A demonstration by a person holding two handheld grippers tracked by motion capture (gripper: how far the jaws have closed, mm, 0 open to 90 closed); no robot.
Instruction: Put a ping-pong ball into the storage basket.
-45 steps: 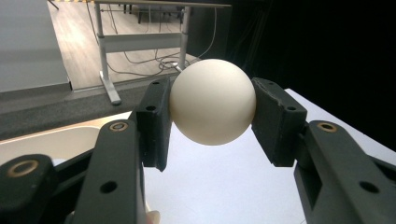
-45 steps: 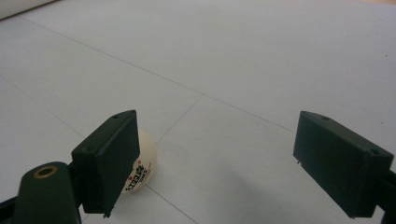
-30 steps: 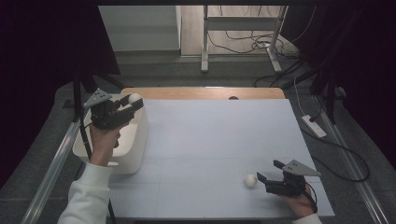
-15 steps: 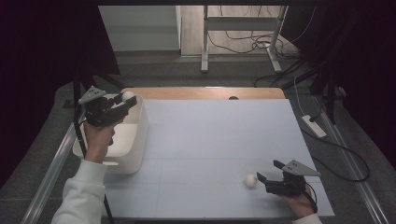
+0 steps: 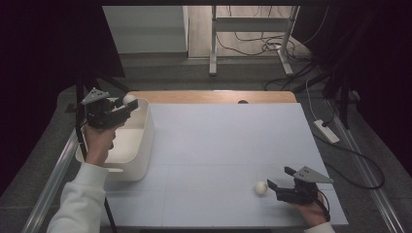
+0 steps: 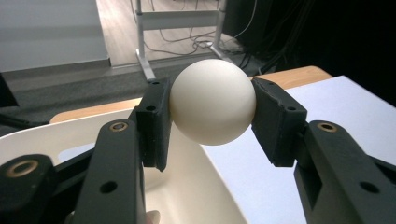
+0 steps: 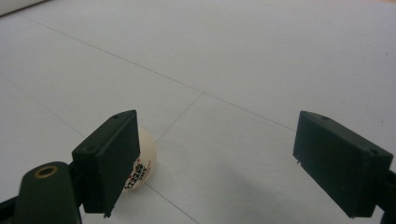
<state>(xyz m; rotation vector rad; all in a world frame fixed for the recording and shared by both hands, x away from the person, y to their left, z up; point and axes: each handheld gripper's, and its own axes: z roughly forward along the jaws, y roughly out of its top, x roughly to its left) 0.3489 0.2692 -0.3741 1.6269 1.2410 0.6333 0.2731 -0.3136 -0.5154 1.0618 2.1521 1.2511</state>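
Ball (image 6: 212, 101) sat pinched betw. the pads of your left gripper (image 5: 127, 103), both pads pressed on its sides, held up in the air. Landmark = white bin (image 5: 138, 145) at the counter's (image 5: 223, 145) left edge: that gripper and its ball hung over the bin's far rim, approx. above the far right corner of the bin. In the left gripper view the bin's curved wall lay right below the ball. Your left hand (image 5: 97, 141) was over the bin's open top, sleeve coming in from the near side.

2nd ball (image 5: 261, 187) lay on the counter, well apart from the bin, toward the near right. Your right gripper (image 5: 272, 185) lay low just beside it on the side away from the bin, jaws spread wide, nothing pinched. In the right gripper view this ball (image 7: 140, 168) peeked out behind one pad, printed mark showing; can't tell if it touched.
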